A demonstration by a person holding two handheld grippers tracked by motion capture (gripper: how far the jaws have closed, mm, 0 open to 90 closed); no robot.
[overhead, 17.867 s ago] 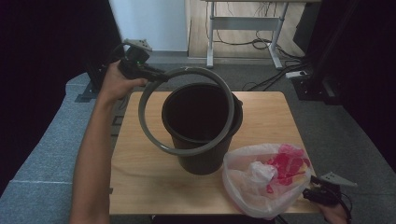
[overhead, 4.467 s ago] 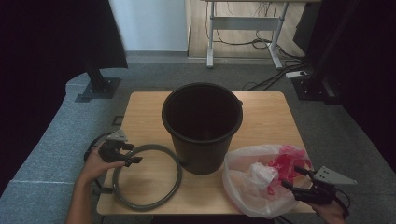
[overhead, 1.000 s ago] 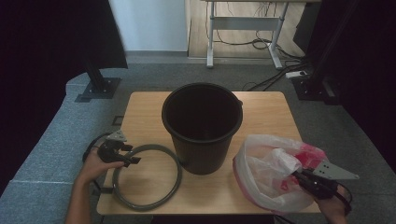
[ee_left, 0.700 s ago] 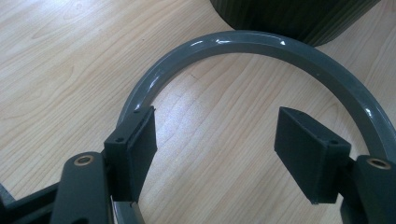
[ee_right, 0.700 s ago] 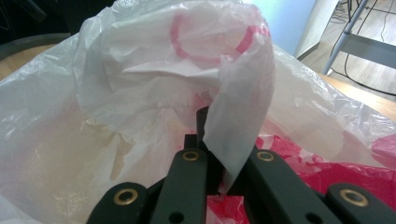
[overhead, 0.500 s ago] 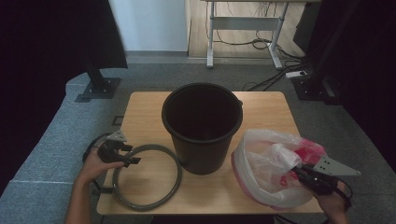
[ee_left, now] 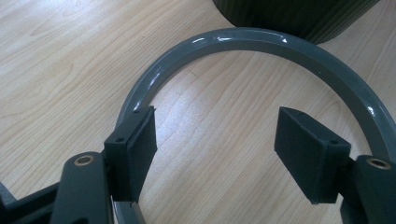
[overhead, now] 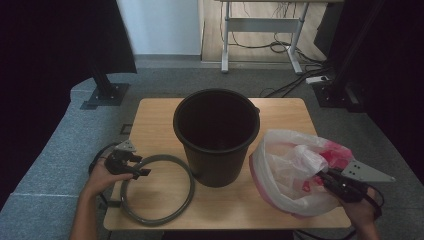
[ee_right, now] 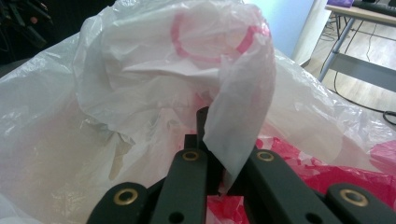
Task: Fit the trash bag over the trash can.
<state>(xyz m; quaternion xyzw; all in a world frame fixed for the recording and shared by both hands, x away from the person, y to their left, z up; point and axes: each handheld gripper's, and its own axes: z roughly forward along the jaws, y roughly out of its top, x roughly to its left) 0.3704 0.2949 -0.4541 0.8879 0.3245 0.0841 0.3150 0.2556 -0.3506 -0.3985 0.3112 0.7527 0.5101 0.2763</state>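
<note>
Lifting off the tabletop since a second ago: the white plastic bag (overhead: 295,172), printed in red, pinched in the right gripper (overhead: 327,181). Its jaws are clamped fully together on a fold of the film, as the right gripper view shows (ee_right: 219,154). The bag now stands taller and fuller than in the earlier high views, where it lay slumped at 4 o'clock of the bucket.

Item, black bucket (overhead: 216,135): upright at table centre, mouth bare, no liner fitted. The bag sits just beside it at 3 to 4 o'clock.

Item, grey ring (overhead: 157,189): flat on the wood at 8 o'clock of the bucket, close to its base. It has not shifted over the last seconds.

Item, left gripper (overhead: 131,166): resting at the ring's 10 o'clock edge, jaws parted and holding nothing. In the left gripper view one pad (ee_left: 135,144) overlaps the ring (ee_left: 261,39) while the other stands inside the loop.

Judgement: the bag is probably being raised to line the bucket, with the ring to clamp it afterwards. Neither step is done.

Surface: light wooden table (overhead: 150,117), rectangular and dry.

Room: grey carpet, dark curtains at 9 and 3 o'clock, a white wall and a metal desk frame with trailing cables at 12 o'clock.
</note>
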